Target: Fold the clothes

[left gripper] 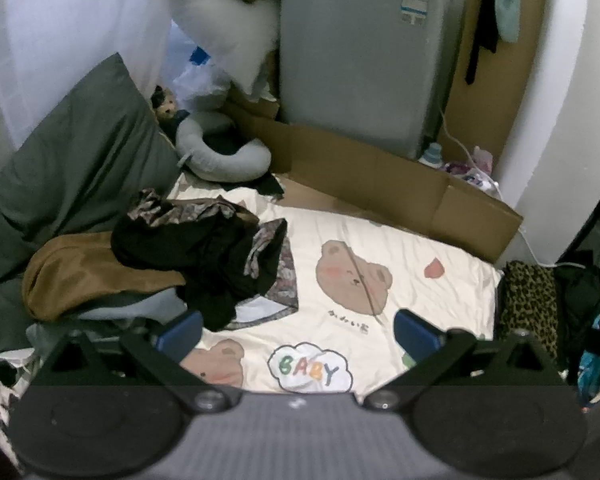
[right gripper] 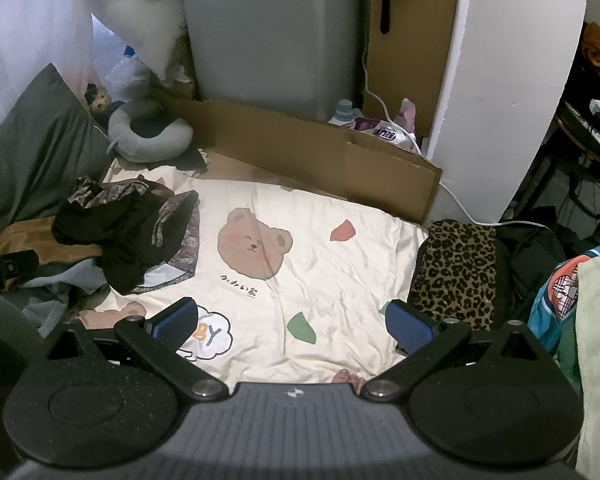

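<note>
- A grey-green pillow (left gripper: 80, 152) leans at the far left edge of the cream bear-print sheet (left gripper: 420, 300), the landmark for all that follows.
- A brown garment (left gripper: 80, 272) lies bunched at the sheet's left edge, just below the pillow.
- The pile of clothes (left gripper: 204, 252), black fabric tangled with a patterned piece, rests on the sheet's left part, overlapping the brown garment; in the right wrist view it shows as the same heap (right gripper: 132, 232) left of the printed bear face.
- A grey ring cushion (left gripper: 224, 156) sits beyond the sheet's far left corner.
- The left gripper (left gripper: 296, 332) hovers over the sheet's near edge, jaws spread wide and empty, its left finger just beside the pile.
- The right gripper (right gripper: 292, 326) hangs over the sheet's near middle, jaws likewise wide apart, holding nothing.
- Flattened cardboard (right gripper: 300, 148) borders the sheet's far side, with a grey appliance (right gripper: 272, 36) standing behind it.
- A leopard-print cloth (right gripper: 456, 268) lies off the sheet's right edge.
</note>
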Tool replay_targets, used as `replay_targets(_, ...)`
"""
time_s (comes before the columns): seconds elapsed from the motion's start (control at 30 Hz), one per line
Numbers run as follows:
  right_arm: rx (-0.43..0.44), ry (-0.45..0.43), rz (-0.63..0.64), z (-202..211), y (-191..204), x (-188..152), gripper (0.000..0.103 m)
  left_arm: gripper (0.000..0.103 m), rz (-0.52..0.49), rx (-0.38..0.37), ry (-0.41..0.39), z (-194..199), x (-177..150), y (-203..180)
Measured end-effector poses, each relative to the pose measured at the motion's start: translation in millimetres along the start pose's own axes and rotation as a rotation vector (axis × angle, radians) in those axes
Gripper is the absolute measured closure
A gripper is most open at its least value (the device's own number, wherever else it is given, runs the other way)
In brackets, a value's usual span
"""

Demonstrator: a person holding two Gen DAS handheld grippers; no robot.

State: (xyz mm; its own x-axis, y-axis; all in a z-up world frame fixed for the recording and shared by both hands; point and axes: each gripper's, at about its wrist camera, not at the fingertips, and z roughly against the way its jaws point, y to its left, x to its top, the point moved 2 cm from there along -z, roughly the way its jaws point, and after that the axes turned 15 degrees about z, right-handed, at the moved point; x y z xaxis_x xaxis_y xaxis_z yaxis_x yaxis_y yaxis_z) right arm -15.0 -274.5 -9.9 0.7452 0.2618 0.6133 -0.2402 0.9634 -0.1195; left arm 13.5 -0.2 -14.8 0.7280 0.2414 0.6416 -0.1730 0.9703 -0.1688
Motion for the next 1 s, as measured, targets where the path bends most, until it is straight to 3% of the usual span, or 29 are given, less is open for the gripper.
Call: replay_targets(1.0,-0.009,0.027,0.037,-4,12,1,0.0,0.0,0.061,-0.047,0.061,-4,7,4)
